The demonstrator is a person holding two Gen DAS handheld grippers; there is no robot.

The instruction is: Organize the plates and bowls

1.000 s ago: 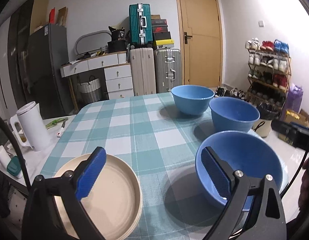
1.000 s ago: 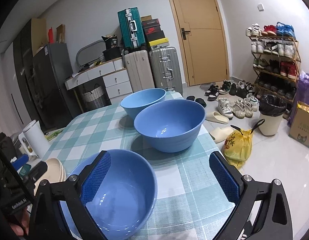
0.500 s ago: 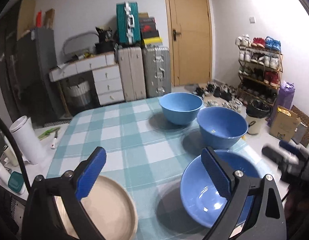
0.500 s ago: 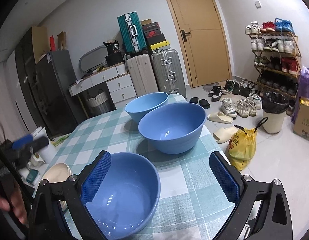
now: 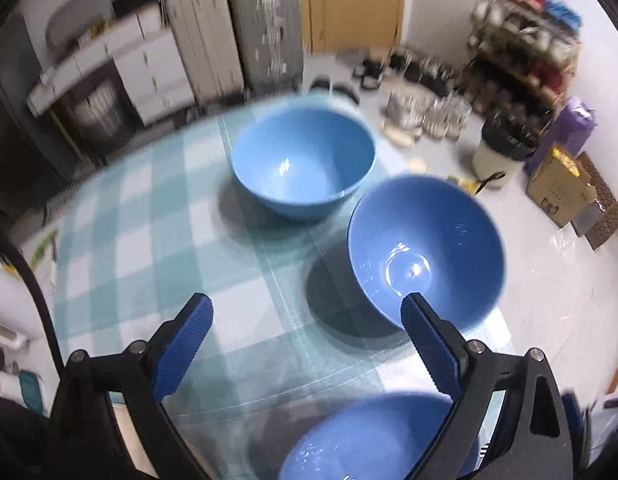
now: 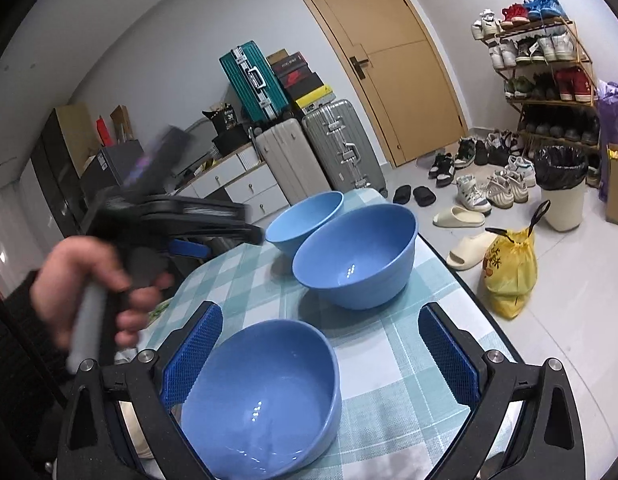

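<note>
Your left tool (image 5: 307,334) is hanging wide apart and holding nothing, and it is now swinging up over the middle of the bench (image 5: 149,216); a second ago it sat low over the near edge with the beige plate under it, and that plate is no longer showing between its fingers. Your right tool (image 6: 319,350) is keeping its place, fingers spread wide, gripping nothing, with the near bowl (image 6: 261,396) below them at the bench's near edge. The middle bowl (image 6: 355,256) is standing along the right edge and the far bowl (image 6: 305,218) by the far right corner. All three are glossy blue, upright and empty. Your left hand (image 6: 89,280) is blurring with motion.
</note>
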